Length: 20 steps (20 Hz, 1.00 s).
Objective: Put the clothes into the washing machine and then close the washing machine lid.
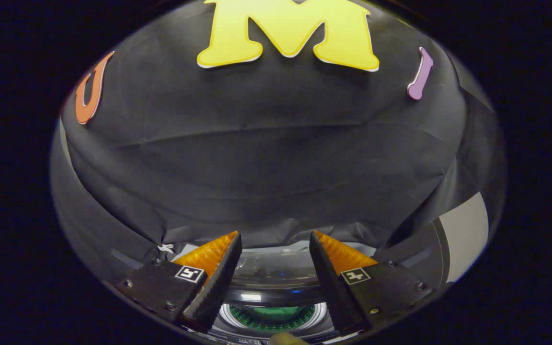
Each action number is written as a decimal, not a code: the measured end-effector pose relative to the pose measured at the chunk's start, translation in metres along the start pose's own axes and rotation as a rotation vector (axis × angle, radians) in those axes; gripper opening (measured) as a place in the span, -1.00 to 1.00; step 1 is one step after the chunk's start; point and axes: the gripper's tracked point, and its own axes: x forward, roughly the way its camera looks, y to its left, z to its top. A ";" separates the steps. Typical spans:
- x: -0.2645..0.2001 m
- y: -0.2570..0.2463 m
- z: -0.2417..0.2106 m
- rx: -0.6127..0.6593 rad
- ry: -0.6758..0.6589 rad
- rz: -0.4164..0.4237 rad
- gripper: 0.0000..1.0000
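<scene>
The gripper point(275, 242) is held above the washing machine point(276, 287), its two fingers spread well apart with nothing between them; each finger point(218, 282) carries a small square marker on its base and a ribbed inner face. Nothing is pressed by either finger.

At the very bottom, just under the gap between the fingers, a small rounded tan shape point(286, 339) pokes in; what it is cannot be told.

Directly below and between the fingers lies the round drum opening point(272, 316) of the machine, ringed by a pale shiny rim. Inside the drum sits something green point(276, 313), which looks like clothing, though its form is too small and dim to make out clearly. The drum wall around it shows rows of small perforations lit with a greenish tint.

Just beyond the opening, still framed by the two fingers, the transparent lid point(276, 266) stands raised, its dark frame curving across with a small blue glint on it. The lid is open, not down over the drum.

Behind the lid the pale top edge of the machine meets the black cloth wall point(266, 158) of the booth, which hangs in soft folds and rises across everything further off. To the right of the fingers, past the cloth's edge, a light grey panel point(465, 235) shows beside a dark curved band
</scene>
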 end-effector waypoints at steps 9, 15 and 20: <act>-0.022 0.001 -0.029 -0.008 -0.055 0.051 0.79; -0.040 0.002 -0.067 -0.008 -0.030 0.076 0.78; -0.055 -0.001 -0.115 -0.032 0.019 0.088 0.78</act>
